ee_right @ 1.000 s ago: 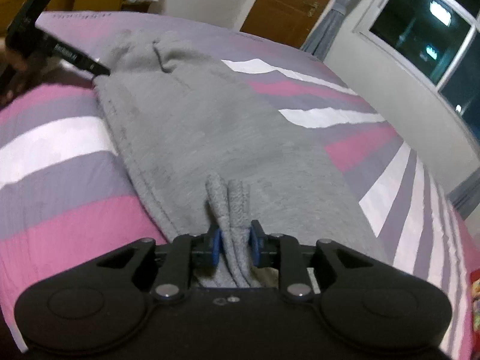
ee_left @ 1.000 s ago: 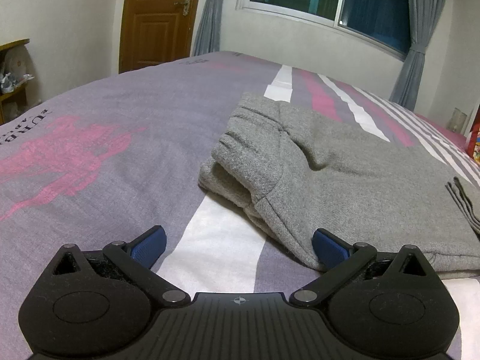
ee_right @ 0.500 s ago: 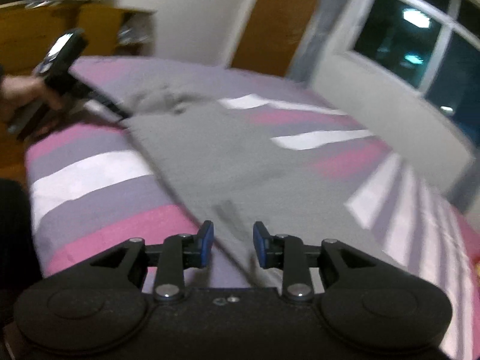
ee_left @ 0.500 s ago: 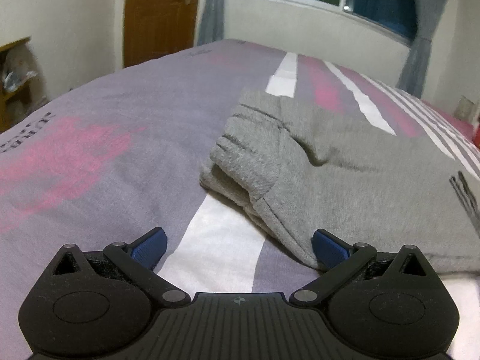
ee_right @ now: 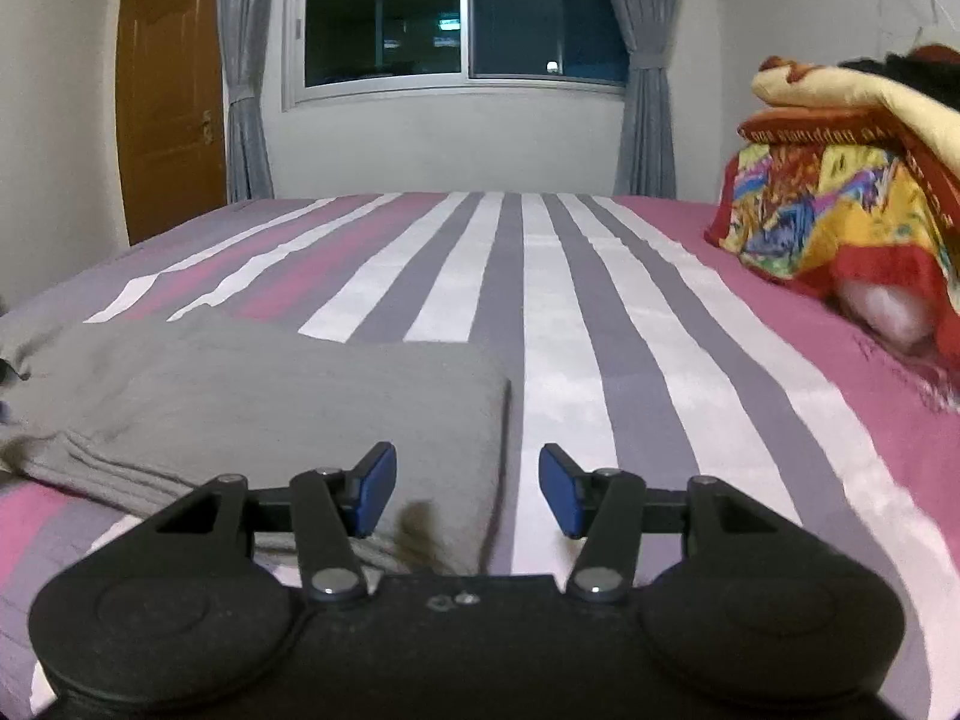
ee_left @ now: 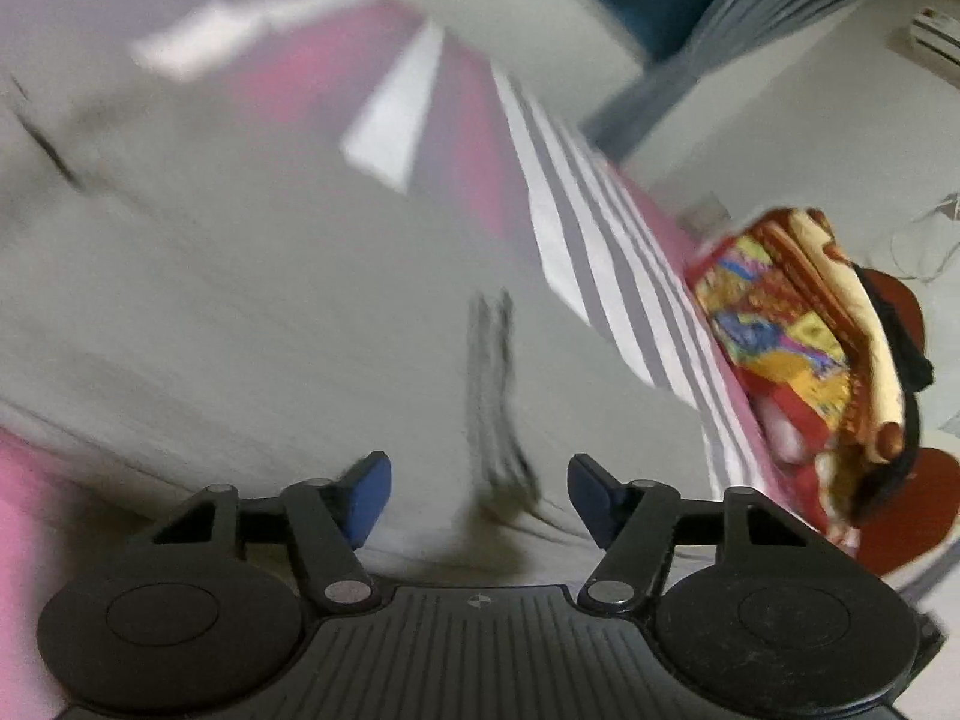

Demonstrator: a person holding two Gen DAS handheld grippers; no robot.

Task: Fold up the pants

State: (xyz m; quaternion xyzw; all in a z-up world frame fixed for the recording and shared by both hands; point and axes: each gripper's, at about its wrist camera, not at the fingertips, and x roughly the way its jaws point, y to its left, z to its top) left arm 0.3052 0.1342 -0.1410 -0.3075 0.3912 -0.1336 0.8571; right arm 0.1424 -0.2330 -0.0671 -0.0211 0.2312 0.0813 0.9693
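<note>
Folded grey pants [ee_right: 288, 378] lie on the striped bed [ee_right: 576, 360]. Right gripper [ee_right: 468, 489], jaws just opening, released above their near corner; left gripper [ee_left: 480, 495], jaws just closing, grips nothing.

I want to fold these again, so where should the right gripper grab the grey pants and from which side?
Probably the near corner of the grey pants, where the folded right edge meets the near edge. The right gripper, jaws open with nothing pinched and just opened wider, straddles it already. Come in low along the striped bedspread; the stacked layers show their edges there, so one pinch could catch them all.
</note>
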